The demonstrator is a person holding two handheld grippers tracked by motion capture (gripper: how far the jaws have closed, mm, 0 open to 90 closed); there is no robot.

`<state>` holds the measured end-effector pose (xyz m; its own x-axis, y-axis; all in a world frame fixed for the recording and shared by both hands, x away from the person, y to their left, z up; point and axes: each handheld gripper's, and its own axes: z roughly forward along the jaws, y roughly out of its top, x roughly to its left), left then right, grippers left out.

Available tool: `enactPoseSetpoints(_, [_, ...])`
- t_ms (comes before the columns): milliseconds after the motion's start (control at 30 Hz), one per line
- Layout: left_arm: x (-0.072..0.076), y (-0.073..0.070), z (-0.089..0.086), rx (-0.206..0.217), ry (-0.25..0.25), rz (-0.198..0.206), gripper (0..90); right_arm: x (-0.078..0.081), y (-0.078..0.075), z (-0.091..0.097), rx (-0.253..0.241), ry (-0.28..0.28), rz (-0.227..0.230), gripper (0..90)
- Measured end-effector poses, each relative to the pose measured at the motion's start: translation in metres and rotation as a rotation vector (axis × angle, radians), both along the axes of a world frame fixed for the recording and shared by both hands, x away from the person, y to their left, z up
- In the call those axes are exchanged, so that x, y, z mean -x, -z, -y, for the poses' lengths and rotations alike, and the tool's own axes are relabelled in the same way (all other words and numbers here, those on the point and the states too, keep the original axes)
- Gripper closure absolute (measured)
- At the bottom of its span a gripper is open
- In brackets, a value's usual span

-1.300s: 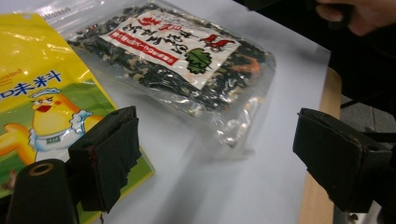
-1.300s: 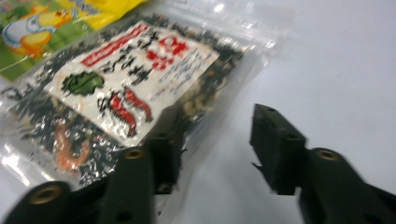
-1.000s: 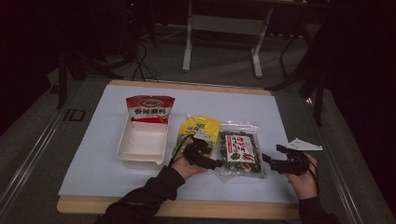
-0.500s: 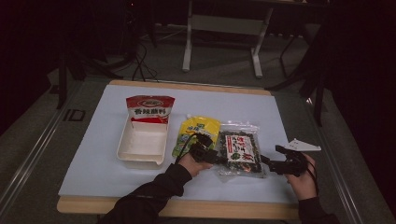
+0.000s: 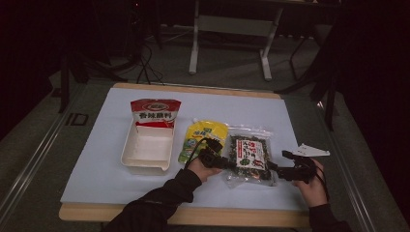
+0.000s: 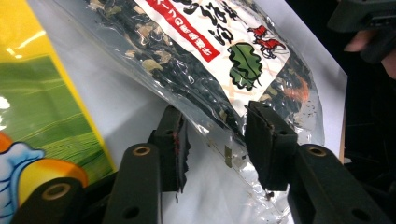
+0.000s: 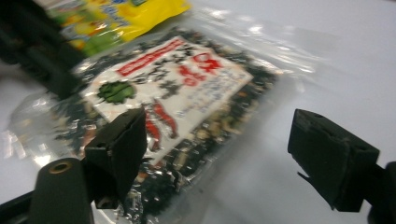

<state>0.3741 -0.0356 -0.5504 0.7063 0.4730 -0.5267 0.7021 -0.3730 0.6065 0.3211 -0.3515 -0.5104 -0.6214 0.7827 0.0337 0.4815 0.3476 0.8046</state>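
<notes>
A clear bag of dark dried seaweed (image 5: 249,153) with a white and red label lies flat on the white mat. My left gripper (image 5: 223,162) is at the bag's left edge. In the left gripper view it (image 6: 217,126) is open, with the thin plastic edge of the bag (image 6: 224,51) lying between the jaws. My right gripper (image 5: 281,164) is at the bag's near right corner. In the right gripper view it (image 7: 219,135) stands wide open, and the bag (image 7: 177,84) lies just ahead of and partly between the jaws.
A yellow pouch (image 5: 203,137) lies directly left of the bag. A white tray (image 5: 145,166) sits farther left with a red and white packet (image 5: 154,113) leaning at its far end. The table's wooden front edge (image 5: 232,217) is close behind both hands.
My left gripper has slid right from the yellow pouch to the bag's left edge. My right gripper has moved left to the bag's near right corner.
</notes>
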Motion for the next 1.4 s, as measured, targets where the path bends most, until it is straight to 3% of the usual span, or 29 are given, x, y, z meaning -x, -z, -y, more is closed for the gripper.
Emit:
enactPoseSetpoints(67, [0.001,-0.002,0.001,0.006,0.006,0.013,67.4,0.0,0.0,-0.002,0.019,-0.003,0.004,18.4])
enactPoseSetpoints(167, [0.003,-0.006,0.003,0.018,0.016,0.045,71.5,-0.002,0.002,-0.003,0.022,-0.007,-0.037,14.3])
enactPoseSetpoints(233, [0.005,-0.008,0.003,0.02,0.019,0.059,74.0,-0.002,0.004,-0.004,0.014,-0.003,-0.076,11.2])
enactPoseSetpoints(300, [0.009,-0.013,0.004,0.017,0.033,0.101,75.3,-0.001,0.004,-0.003,-0.016,-0.02,-0.083,9.5])
enactPoseSetpoints(400, [0.011,-0.015,0.004,0.015,0.036,0.113,76.0,-0.002,0.004,-0.003,-0.02,-0.01,-0.089,9.6])
enactPoseSetpoints(433, [0.014,-0.016,0.004,0.018,0.045,0.142,76.0,-0.003,0.004,-0.003,-0.028,-0.002,-0.097,9.5])
enactPoseSetpoints(667, [0.023,-0.016,-0.001,0.062,0.05,0.197,77.7,-0.006,0.004,0.002,-0.067,0.02,-0.164,15.9])
enactPoseSetpoints(800, [0.026,-0.018,-0.002,0.076,0.059,0.217,78.0,-0.006,0.003,0.002,-0.116,-0.012,-0.195,21.3])
enactPoseSetpoints(1000, [0.028,-0.025,-0.001,0.105,0.106,0.247,74.2,0.001,-0.007,0.002,-0.107,-0.024,-0.16,26.9])
enactPoseSetpoints(1100, [0.029,-0.03,0.007,0.133,0.148,0.235,61.6,0.004,-0.011,0.001,-0.125,-0.053,-0.144,34.5])
enactPoseSetpoints(1300, [0.029,-0.037,0.011,0.175,0.16,0.216,64.3,0.01,-0.021,-0.008,-0.098,-0.091,-0.096,39.5])
enactPoseSetpoints(1400, [0.029,-0.042,0.01,0.19,0.185,0.216,70.0,0.011,-0.024,-0.008,-0.098,-0.1,-0.083,40.9])
